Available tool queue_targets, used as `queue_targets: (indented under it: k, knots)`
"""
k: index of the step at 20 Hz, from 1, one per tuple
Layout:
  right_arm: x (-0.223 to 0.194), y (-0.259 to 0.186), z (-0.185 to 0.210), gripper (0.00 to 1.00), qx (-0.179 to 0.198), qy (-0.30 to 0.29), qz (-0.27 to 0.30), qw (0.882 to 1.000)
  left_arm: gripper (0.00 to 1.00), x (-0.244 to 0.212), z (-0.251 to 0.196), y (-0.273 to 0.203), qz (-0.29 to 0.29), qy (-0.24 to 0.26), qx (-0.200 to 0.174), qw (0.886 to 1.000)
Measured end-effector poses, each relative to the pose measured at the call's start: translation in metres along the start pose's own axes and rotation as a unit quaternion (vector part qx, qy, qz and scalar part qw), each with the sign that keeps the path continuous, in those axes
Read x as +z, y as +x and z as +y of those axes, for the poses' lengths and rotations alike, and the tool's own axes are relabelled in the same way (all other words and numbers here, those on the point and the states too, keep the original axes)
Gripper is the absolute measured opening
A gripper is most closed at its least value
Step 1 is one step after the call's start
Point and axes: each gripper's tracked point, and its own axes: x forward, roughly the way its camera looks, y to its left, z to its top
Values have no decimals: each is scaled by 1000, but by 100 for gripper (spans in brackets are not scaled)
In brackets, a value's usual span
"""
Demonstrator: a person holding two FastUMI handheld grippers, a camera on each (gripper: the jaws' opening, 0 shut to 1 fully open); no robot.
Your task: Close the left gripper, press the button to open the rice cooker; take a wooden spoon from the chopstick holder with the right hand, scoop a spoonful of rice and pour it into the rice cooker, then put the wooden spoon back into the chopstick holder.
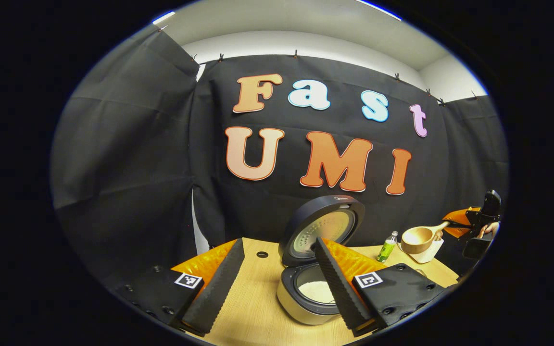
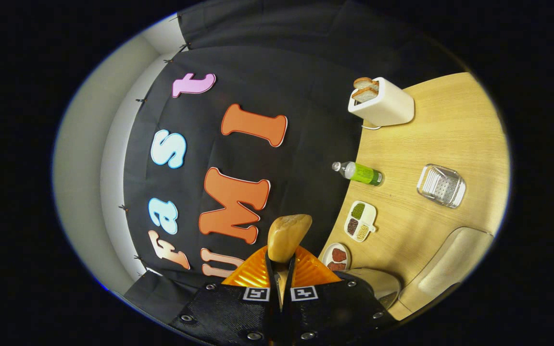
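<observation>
Right gripper [image 2: 279,283] clenched on wooden spoon [image 2: 286,235], bowl at 12 o'clock from jaws. Left gripper [image 1: 277,283] spread wide; open rice cooker [image 1: 313,283] at 2 o'clock on surface [image 1: 253,307], rice inside.

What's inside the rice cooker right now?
White rice lies in the inner pot of the open rice cooker. The left tool's finger covers the pot's right side, so the amount is unclear.

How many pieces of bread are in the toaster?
2. Both bread slices stick up side by side from the toaster at the table's back edge by the cloth wall. None looks hidden.
</observation>
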Motion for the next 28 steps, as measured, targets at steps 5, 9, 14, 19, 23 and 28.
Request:
queue_targets:
  k: [5, 9, 14, 19, 23, 28]
  knots:
    - [-28, 25, 12, 2, 4, -33, 10, 999, 98, 2, 17, 6, 0, 4, 11, 1000]
    - [-42, 37, 26, 1, 12, -74, 9, 997, 98, -3, 29, 9, 5, 1, 20, 1000]
    - [-56, 45, 39, 1, 21, -116, 9, 993, 98, -6, 44, 12, 9, 0, 33, 999]
    - [-64, 52, 39, 1, 17, -152, 8, 988, 98, -12, 54, 14, 13, 3, 44, 999]
    - [-73, 57, 39, 1, 14, -190, 10, 982, 97, -13, 60, 15, 15, 3, 49, 999]
    - [-80, 62, 40, 1, 9, -240, 9, 971, 99, -16, 65, 16, 21, 1, 51, 998]
